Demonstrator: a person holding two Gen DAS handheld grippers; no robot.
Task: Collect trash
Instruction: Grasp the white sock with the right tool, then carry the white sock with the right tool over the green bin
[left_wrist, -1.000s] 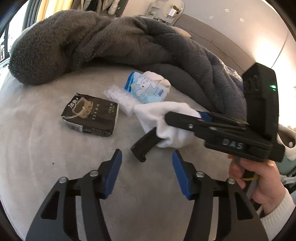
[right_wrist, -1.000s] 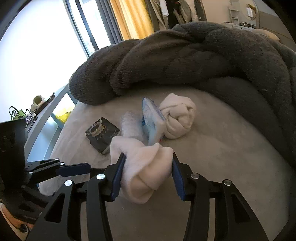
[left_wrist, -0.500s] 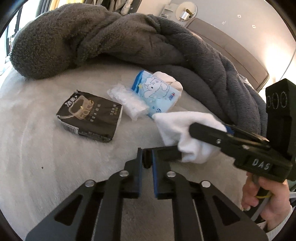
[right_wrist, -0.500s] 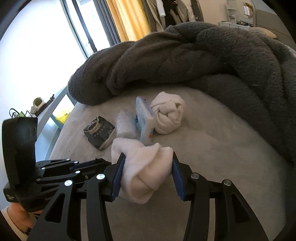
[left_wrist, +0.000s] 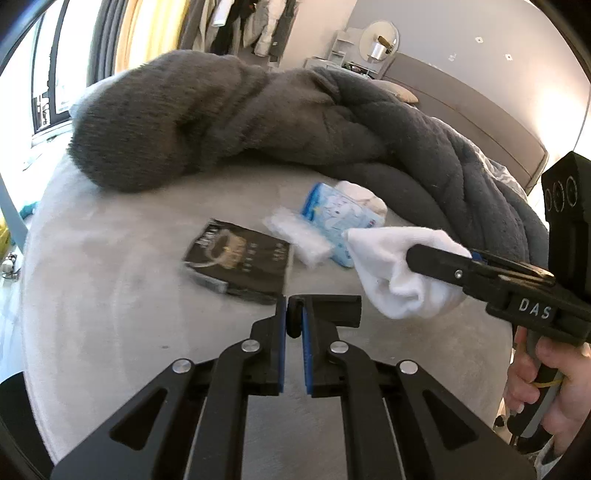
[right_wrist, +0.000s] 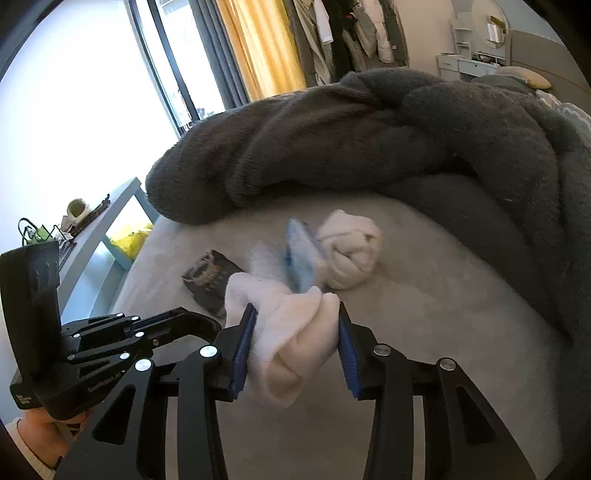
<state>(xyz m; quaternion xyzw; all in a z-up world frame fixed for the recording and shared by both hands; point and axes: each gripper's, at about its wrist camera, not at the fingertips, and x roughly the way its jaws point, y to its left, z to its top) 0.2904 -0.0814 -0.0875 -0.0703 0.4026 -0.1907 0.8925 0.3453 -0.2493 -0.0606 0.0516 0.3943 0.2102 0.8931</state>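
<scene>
Left tongs: our left gripper (left_wrist: 294, 325) has its blue pads pressed together on a small black curved piece (left_wrist: 332, 309), which juts out to the right of the jaws, clear of the bed.
Right tongs: our right gripper (right_wrist: 295, 345) pinches a white rolled sock (right_wrist: 291, 332) between its blue pads; the jaws are closing further on the soft bundle, which sags below them.
Step in hand: we judge both hands are loaded and lifting away from the bed, one pick each.
Where the trash lies: on the pale grey bedcover (left_wrist: 110, 295) we see a black wrapper (left_wrist: 240, 264), a clear crinkled packet (left_wrist: 297, 236) just beside it, and a blue-and-white tissue pack (left_wrist: 338, 218) touching the packet's far side.
Other bundle: a second white rolled sock (right_wrist: 351, 254) sits behind the tissue pack, near the dark grey blanket (right_wrist: 369, 147).
Next move: we think both loads want carrying off to a bin or bag, which neither view shows, so we cannot tell where it stands; then we come back for the wrapper and packets.
Left view only: it shows the black piece in our own jaws and the wrapper's printed face, and the right hand (left_wrist: 550, 384) on its handle.
Right view only: it shows the second sock whole, how the pads bite the held sock, and the left tool's body at the lower left.
</scene>
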